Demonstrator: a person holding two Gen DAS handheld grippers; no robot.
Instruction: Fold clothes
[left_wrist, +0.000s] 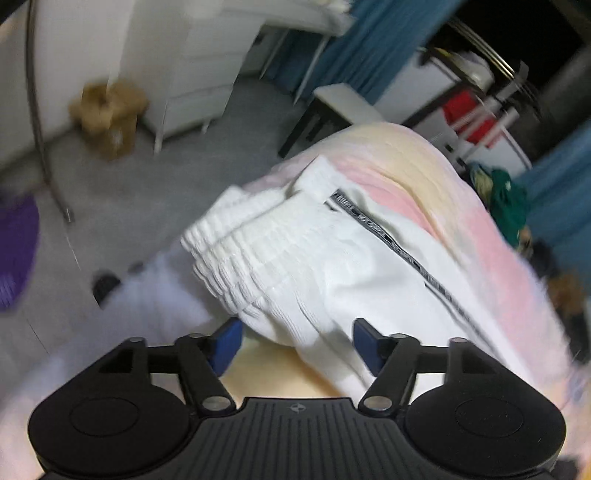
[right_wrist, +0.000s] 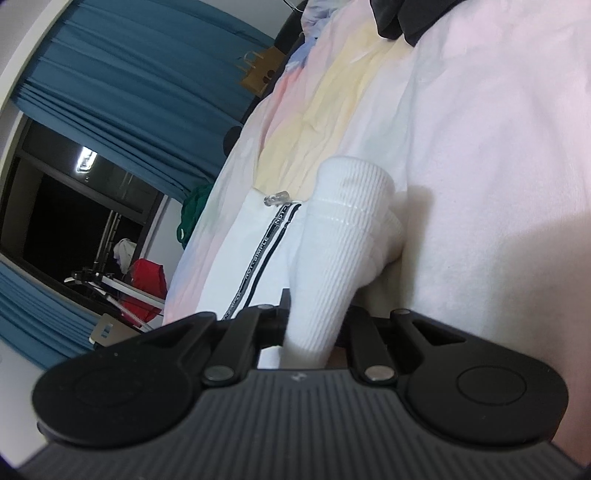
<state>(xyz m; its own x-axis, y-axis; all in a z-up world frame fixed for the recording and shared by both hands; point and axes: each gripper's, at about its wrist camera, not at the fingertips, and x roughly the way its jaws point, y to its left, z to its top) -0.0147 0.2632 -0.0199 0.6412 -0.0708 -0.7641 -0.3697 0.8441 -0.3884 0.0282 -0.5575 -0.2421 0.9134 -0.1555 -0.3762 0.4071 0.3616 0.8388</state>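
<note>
The white track pants (left_wrist: 332, 258), with a ribbed elastic waistband (right_wrist: 343, 236) and a black lettered side stripe (left_wrist: 402, 254), lie on a bed covered with a pastel pink, yellow and white sheet (right_wrist: 480, 147). In the left wrist view they fill the centre of the frame, the bunched waistband toward the left. In the right wrist view the waistband runs from the centre down into the right gripper (right_wrist: 314, 332).

The right gripper is clamped on that ribbed band, its jaws pressed against the cloth on both sides. The left gripper (left_wrist: 297, 343) stands spread wide, blue pads apart, with the lower edge of the pants lying just between and ahead of them; it holds nothing.

The cloth looks light, soft and limp, so it should drape and slide when lifted. The thick ribbed waistband, or the seam along the stripe, seems the surest place to pinch.

Around: a clear drawstring tip (right_wrist: 277, 197) near the stripe's upper end, a green garment (left_wrist: 506, 199) at the bed's edge on the right, blue curtains (right_wrist: 129, 92) at the upper left, a cardboard box (left_wrist: 107, 114) on the floor. Nothing lies over the pants.
</note>
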